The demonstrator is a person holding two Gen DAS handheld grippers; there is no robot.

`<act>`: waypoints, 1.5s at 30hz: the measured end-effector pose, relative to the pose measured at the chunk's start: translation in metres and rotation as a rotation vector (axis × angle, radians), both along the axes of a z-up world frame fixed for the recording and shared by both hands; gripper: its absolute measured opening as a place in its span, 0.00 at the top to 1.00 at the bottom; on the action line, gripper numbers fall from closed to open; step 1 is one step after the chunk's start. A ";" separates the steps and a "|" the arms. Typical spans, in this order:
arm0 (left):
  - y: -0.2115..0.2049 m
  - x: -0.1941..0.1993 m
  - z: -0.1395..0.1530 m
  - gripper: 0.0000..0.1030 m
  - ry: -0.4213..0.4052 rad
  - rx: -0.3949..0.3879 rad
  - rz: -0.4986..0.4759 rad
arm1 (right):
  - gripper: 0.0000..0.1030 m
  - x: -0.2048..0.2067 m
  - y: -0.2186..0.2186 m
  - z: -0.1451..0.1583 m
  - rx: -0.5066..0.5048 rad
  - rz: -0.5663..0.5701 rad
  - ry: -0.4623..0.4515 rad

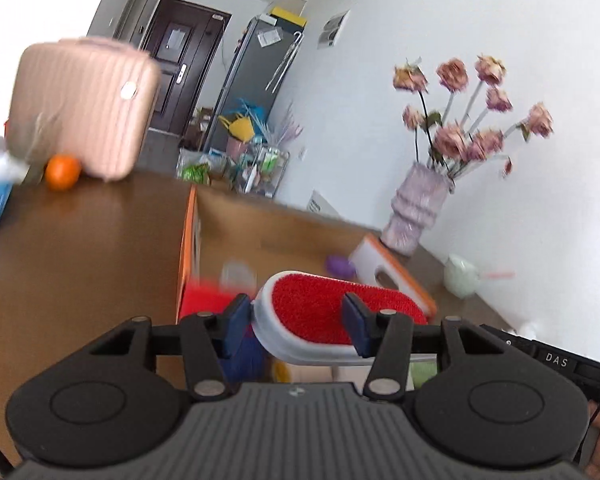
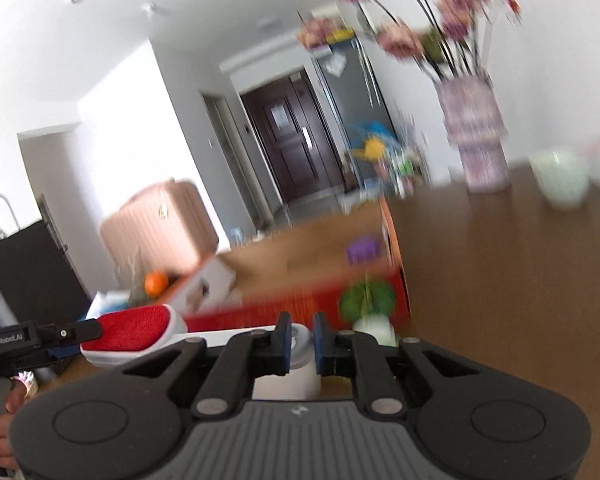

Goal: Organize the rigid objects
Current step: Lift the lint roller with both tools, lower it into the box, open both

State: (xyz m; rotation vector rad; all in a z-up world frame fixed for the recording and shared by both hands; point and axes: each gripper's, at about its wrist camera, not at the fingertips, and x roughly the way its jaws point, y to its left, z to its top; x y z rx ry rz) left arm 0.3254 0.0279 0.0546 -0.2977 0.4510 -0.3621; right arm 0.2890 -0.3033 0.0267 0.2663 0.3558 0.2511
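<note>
Left wrist view: we clamp the left gripper (image 1: 298, 326) on the lint brush (image 1: 320, 316), lower centre; the right gripper (image 2: 302, 340) pinches its white handle above the cardboard box (image 1: 268, 236). Toys already inside, brush unplaced.

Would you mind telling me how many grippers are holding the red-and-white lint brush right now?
2. The left gripper clamps the red-and-white lint brush across its red padded head; the right gripper is shut on its white handle end. Both hold it above the open cardboard box.
</note>
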 end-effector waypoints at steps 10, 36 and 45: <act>-0.003 0.116 -0.003 0.52 0.095 0.047 0.009 | 0.89 0.139 -0.005 -0.015 0.063 0.000 0.108; -0.031 0.071 -0.037 0.00 -0.210 0.378 0.291 | 0.09 0.109 0.031 -0.030 -0.299 -0.068 -0.165; -0.035 0.041 -0.022 0.00 -0.325 0.402 0.321 | 0.09 0.092 0.041 -0.023 -0.349 -0.101 -0.236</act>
